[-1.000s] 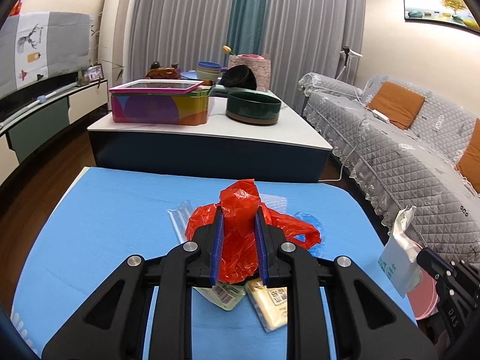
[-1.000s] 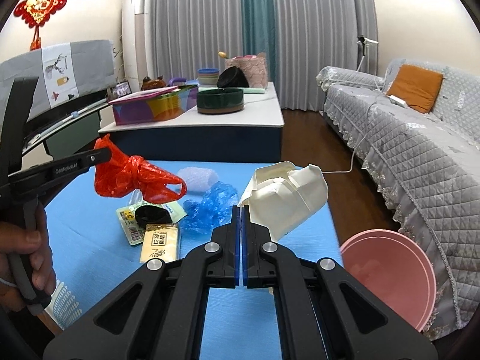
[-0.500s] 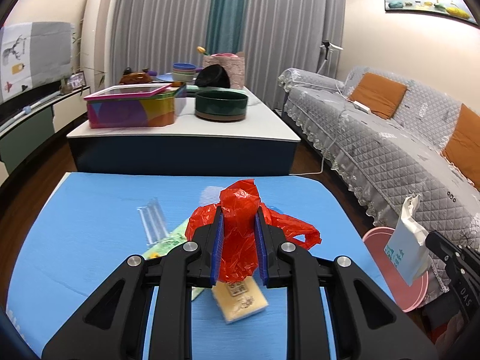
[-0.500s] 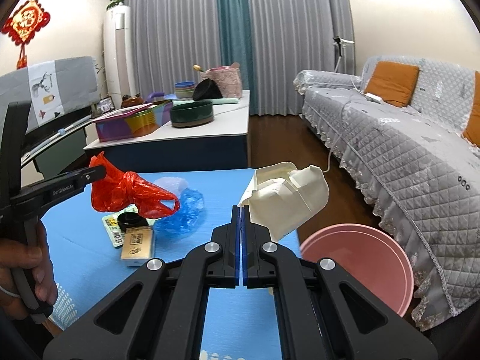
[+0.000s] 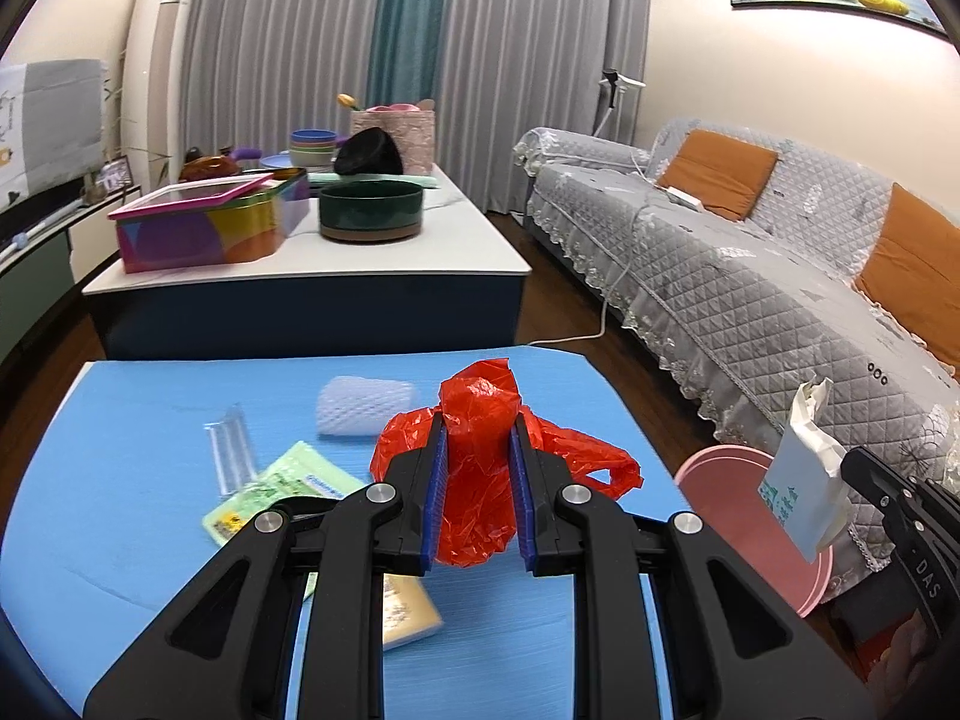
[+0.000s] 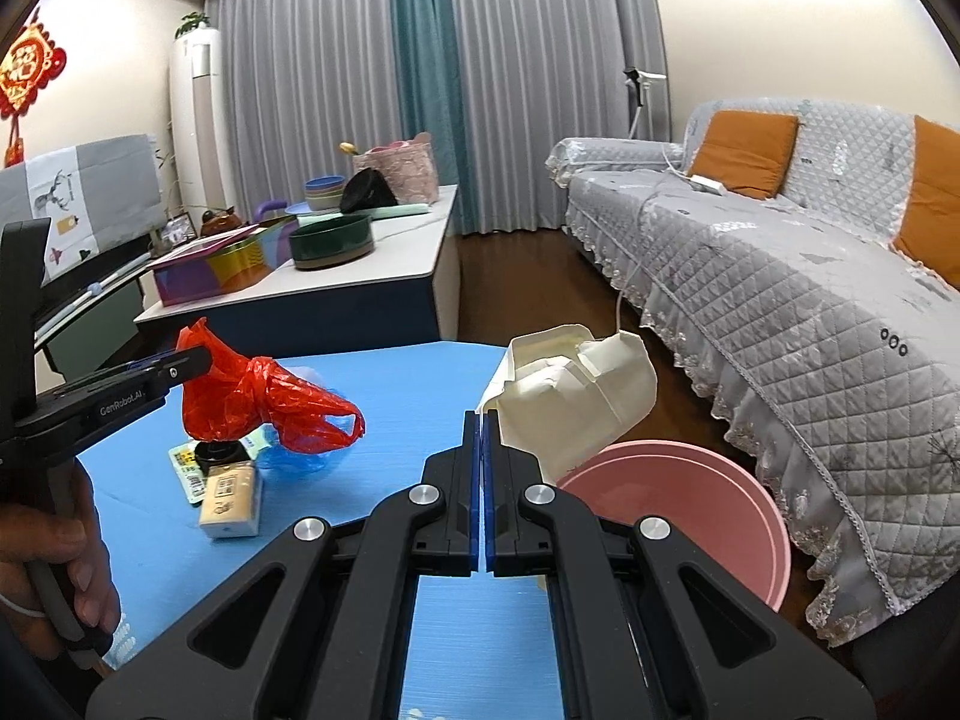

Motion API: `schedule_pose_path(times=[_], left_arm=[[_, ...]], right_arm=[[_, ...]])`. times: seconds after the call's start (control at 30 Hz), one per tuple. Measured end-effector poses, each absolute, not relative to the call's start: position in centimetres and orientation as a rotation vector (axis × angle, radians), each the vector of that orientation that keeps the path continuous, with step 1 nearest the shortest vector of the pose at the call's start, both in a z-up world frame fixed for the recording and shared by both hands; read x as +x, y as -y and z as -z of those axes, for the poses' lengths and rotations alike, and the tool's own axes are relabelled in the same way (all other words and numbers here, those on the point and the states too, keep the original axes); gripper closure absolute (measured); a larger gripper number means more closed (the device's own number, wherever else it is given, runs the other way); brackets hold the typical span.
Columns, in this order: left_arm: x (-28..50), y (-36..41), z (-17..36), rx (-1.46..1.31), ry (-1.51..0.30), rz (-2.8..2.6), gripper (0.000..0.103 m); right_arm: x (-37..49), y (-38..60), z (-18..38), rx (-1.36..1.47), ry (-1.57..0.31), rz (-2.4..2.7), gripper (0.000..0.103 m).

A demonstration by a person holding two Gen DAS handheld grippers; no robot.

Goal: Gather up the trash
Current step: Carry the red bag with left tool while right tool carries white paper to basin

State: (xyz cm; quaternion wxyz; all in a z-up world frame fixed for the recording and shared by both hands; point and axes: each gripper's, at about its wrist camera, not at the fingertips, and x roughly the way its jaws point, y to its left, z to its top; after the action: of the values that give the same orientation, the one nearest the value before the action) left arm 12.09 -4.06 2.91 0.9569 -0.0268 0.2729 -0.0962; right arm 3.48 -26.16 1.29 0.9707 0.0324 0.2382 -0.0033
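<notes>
While both hands are carrying trash above the blue table point(image 5: 150, 420), the step in hand looks like the drop into the pink basin point(image 6: 690, 498) on the floor at the table's right edge, below the sofa's point(image 6: 810, 312) skirt.

Left gripper point(image 5: 477, 498): fingers point(image 5: 433, 498) are standing partly open and pinching a crumpled red plastic bag point(image 5: 480, 480), which is bulging between the pads, its handle loop dangling to the right.

Right gripper point(image 6: 483, 480): fingers are pressed fully together on the thin edge of a crushed cream carton point(image 6: 576, 396), which is jutting up and right, over the basin's near rim.

Remaining on the table: 1 white foam net sleeve point(image 5: 366, 405), 1 clear plastic strip point(image 5: 231, 450), 1 green packet point(image 5: 282, 492), 1 tan packet point(image 6: 231, 498), 1 blue wrapper point(image 6: 300, 456).

Judgement for doing it well:
- Carton first; it is nearest the basin. Centre it over the opening before releasing, since its bulk could catch the rim and tip out.
- The bag is light and clingy; lower it well inside, open wide, and shake free if the film is sticking to a pad.
- Keep the 2 grippers apart over the basin.
</notes>
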Motion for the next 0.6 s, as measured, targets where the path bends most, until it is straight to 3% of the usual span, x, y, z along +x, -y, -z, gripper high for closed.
schedule_pose_path(times=[0.6], left_arm=[[12.1,11.4,-2.2,-0.018,-0.568,0.324,0.084]], right_arm=[[2.5,33.8,-1.2,0.142,-0.482,0.136,0.102]])
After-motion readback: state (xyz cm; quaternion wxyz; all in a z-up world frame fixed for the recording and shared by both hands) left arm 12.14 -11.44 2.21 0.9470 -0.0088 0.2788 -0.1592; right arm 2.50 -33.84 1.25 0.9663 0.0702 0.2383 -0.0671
